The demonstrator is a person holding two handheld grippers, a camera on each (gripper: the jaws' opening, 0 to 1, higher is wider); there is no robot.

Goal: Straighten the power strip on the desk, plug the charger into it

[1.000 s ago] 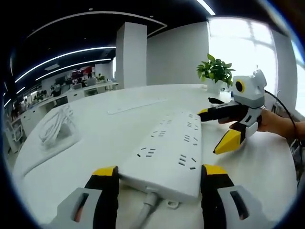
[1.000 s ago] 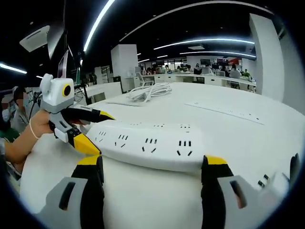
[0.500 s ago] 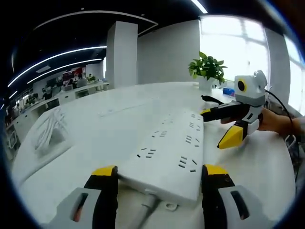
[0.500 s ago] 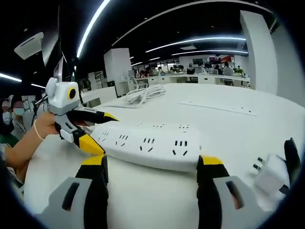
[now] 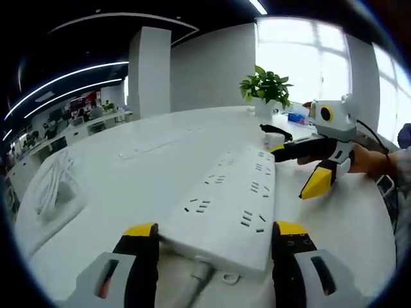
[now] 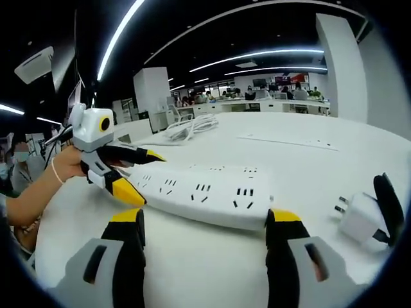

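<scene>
- The strip [image 5: 229, 205] lies flat on the white counter [image 5: 148, 173], sockets up, and is the landmark for the rest.
- The left gripper [image 5: 215, 239] is spread wide at the strip's cord end, one jaw to each side of that end. Whether the jaws touch its sides I cannot tell; nothing is clamped.
- The cord [image 5: 196, 282] leaves that end between the left jaws.
- The right gripper [image 6: 204, 226] is likewise released, its jaws spread beside the strip's far end [image 6: 239, 196], which sits between and just beyond them.
- In the left gripper view the right gripper [image 5: 307, 168] hangs at the strip's far corner: one yellow tip next to the strip's edge, the other out over bare counter.
- The charger [image 6: 361, 217] lies on the counter past the strip's far end, apart from it, prongs pointing toward the strip, a black cable at its back.
- Across from the strip's long side lie a coil of white cable [image 5: 54, 186] and a thin flat white bar [image 6: 287, 141].
- Judgement: the straightening step is in hand, with a gripper posted at each end; the plugging step has not begun.
- Next, I judge, the right gripper should go to the charger and close on its body, prongs left free. The left should steady the strip at the cord end so it does not slide during plugging. Prongs must line up with one socket before pressing down.
</scene>
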